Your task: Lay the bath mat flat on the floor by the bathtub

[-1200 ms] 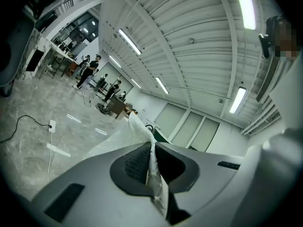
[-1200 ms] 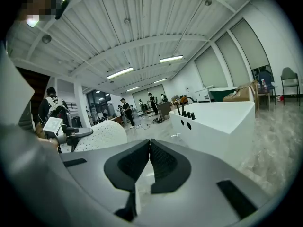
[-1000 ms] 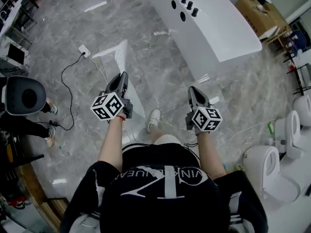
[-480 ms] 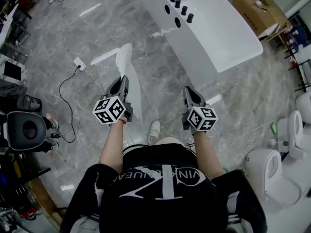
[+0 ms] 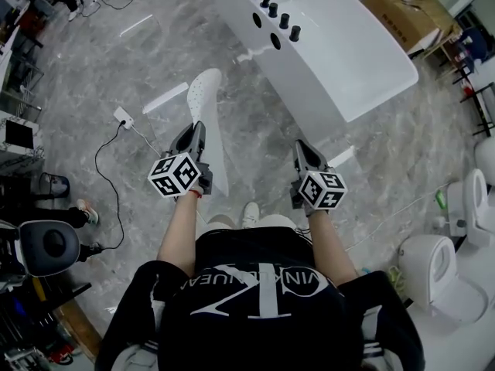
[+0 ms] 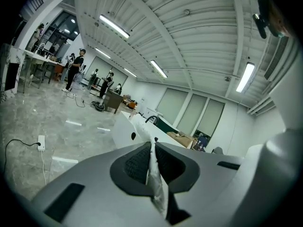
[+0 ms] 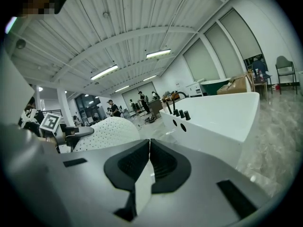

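The white perforated bath mat [image 5: 207,107] hangs off the floor from my left gripper [image 5: 196,127], which is shut on its edge [image 6: 154,174]. It bulges forward over the grey marble floor toward the white bathtub [image 5: 348,60]. From the right gripper view the mat [image 7: 102,131] shows as a dotted dome at left, beside the left gripper's marker cube. My right gripper [image 5: 303,147] is level with the left, jaws shut, with a thin white strip of the mat [image 7: 142,188] pinched between them. The tub [image 7: 222,117] stands just ahead and to the right.
A white power strip [image 5: 124,117] with a black cable lies on the floor at left. Toilets [image 5: 441,273] line the right side. A cardboard box [image 5: 402,10] sits behind the tub. A bystander's shoe [image 5: 87,211] and a round black seat [image 5: 50,242] are at far left.
The view has moved forward: the tub and mat now sit higher and closer, and the bystander and seat have slid down the left side. Both grippers hold as before.
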Tool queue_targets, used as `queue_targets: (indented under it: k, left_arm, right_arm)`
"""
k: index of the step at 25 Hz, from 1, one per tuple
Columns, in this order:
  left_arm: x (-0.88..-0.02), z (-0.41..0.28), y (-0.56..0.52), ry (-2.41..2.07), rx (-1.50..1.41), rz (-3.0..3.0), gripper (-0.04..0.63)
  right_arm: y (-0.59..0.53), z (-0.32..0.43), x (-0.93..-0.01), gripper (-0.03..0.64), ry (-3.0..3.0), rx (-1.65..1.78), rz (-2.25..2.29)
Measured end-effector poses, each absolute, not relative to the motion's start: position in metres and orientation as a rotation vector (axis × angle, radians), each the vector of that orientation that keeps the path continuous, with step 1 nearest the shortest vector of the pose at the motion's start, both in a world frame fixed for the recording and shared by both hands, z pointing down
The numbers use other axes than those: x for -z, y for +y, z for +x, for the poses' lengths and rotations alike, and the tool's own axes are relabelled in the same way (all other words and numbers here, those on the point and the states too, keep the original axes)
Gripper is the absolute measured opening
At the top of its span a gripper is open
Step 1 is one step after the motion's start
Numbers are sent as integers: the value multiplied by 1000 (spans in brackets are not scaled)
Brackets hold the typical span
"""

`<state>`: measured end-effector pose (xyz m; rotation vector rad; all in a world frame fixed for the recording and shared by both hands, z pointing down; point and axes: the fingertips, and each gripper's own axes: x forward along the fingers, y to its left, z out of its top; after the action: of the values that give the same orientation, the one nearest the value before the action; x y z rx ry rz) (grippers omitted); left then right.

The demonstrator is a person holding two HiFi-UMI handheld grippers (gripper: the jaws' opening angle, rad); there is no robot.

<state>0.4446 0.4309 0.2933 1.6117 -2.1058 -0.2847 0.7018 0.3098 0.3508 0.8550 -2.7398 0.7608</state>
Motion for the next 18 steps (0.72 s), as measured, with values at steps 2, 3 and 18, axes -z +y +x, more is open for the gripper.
queue_targets:
  k: [2,3,18]
  left_arm:
    - [-292,438,421,-2105,273,1616,34]
    - [-292,435,416,-2103,269,1618,34]
    - [-319,362,345,-1910,240,1698,34]
  right_arm:
    - [305,699,-353,26,-2732,-765,865]
    - [302,698,-354,26,-2726,-764,872]
    - [253,660,-371,26,-2579,-818,1194]
